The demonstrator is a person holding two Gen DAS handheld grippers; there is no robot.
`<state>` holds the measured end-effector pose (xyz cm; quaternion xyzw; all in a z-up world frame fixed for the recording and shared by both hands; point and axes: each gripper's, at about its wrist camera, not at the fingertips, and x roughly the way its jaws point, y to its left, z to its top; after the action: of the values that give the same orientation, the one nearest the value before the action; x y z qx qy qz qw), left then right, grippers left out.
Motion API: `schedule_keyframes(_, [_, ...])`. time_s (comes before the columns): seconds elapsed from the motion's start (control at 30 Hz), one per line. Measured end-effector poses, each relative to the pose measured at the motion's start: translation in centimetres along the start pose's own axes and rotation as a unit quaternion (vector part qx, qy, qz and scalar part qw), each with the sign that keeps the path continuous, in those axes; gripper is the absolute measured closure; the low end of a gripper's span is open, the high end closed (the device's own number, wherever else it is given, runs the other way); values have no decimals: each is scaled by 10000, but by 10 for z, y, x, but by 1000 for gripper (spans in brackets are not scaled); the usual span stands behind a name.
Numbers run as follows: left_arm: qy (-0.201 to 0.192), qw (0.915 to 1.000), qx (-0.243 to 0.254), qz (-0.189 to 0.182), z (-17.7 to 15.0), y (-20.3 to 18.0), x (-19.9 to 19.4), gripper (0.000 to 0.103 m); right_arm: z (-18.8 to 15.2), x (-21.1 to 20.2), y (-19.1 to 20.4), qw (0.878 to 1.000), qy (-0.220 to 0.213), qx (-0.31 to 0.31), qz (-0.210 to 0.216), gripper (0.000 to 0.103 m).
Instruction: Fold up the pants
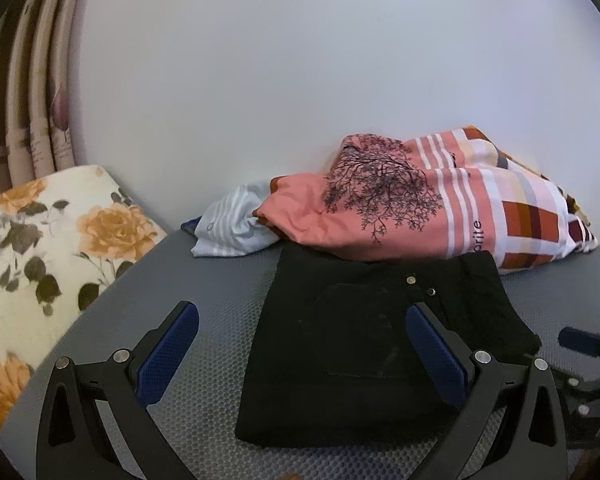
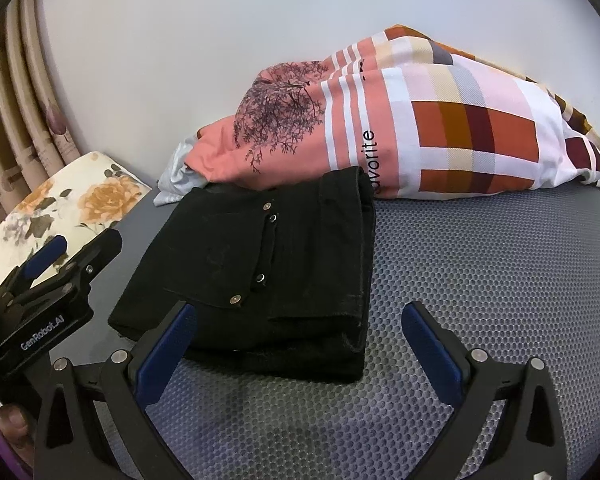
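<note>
Folded into a compact black stack, pants (image 1: 364, 344) lying on grey honeycomb-textured mat (image 2: 480, 280), far edge against pink tree-print bedding (image 2: 340, 128) heaped by the wall; left gripper (image 1: 302, 344) spread wide above the stack, holding nothing; right gripper (image 2: 296, 340) likewise wide open and empty, near the stack's front corner; floral cushion (image 1: 40, 248) at left
</note>
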<state>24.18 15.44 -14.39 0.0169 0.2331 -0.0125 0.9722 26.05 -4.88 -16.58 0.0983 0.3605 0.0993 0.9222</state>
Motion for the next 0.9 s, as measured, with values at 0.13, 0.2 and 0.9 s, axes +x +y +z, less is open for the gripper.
schedule_keyframes(0.13, [-29,9999,-25,94,-5,0,10,0,-1,7,4,9998,-102,-101,-131,0])
schedule_keyframes(0.2, [-74,9999,50,132,-7,-2,14,0,-2,12,5,9996,-140,-138,-194,0])
schedule_keyframes(0.9, [-70,10000,24,18,-26,-5,30,0,-11,21,13,9963,-687,-345,-374,0])
